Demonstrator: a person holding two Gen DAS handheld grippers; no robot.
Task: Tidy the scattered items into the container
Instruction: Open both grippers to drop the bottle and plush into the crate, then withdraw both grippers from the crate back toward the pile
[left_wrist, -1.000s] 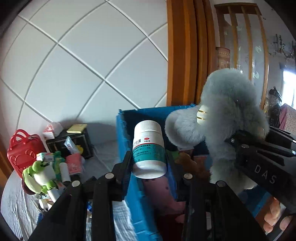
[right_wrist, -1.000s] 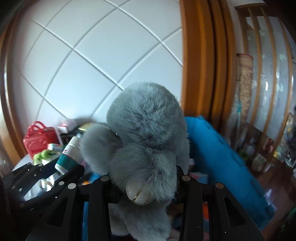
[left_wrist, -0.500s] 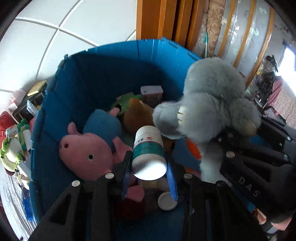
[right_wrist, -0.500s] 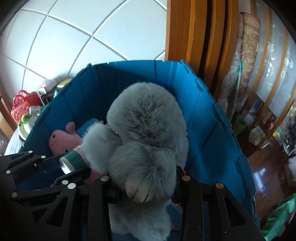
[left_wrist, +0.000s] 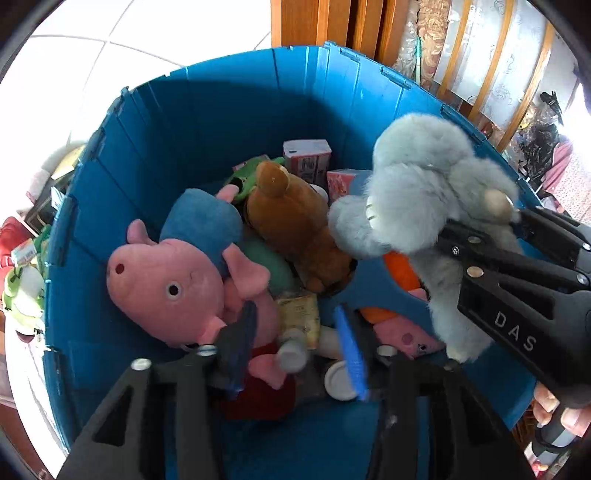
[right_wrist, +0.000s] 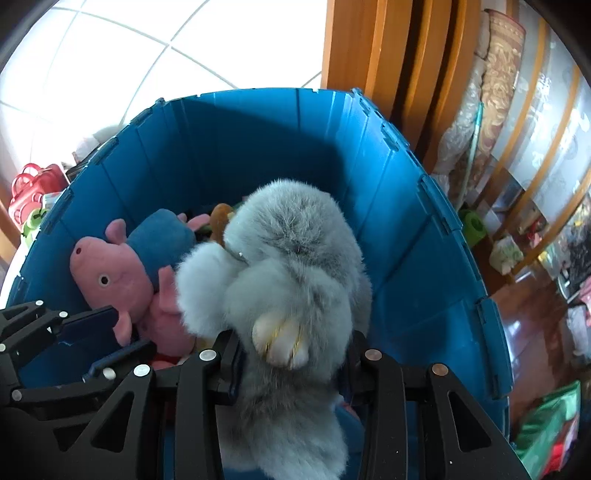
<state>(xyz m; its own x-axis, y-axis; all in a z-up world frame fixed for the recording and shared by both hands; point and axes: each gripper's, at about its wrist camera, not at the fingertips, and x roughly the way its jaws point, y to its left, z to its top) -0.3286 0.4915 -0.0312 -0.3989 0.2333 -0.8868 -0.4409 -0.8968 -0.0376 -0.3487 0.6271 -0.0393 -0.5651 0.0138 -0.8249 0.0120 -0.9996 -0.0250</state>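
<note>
My left gripper (left_wrist: 295, 339) hangs open and empty over the blue bin (left_wrist: 229, 110), its blue pads (left_wrist: 351, 347) apart. The white bottle (left_wrist: 295, 350) lies in the bin below it. My right gripper (right_wrist: 291, 354) is shut on a grey fluffy plush (right_wrist: 291, 266) and holds it above the bin (right_wrist: 424, 266); the plush also shows at the right of the left wrist view (left_wrist: 436, 192). In the bin lie a pink pig plush (left_wrist: 170, 288), a brown bear plush (left_wrist: 295, 229) and small boxes (left_wrist: 306, 158).
Loose items sit on the table left of the bin: a red basket (right_wrist: 33, 184) and a green-and-white toy (left_wrist: 22, 295). A wooden door frame (right_wrist: 369, 55) stands behind the bin. A wooden floor with clutter (right_wrist: 535, 314) lies to the right.
Both grippers moved forward and tilted down over the bin. The left gripper opened and the white bottle dropped into the bin. The right gripper still holds the grey plush.
</note>
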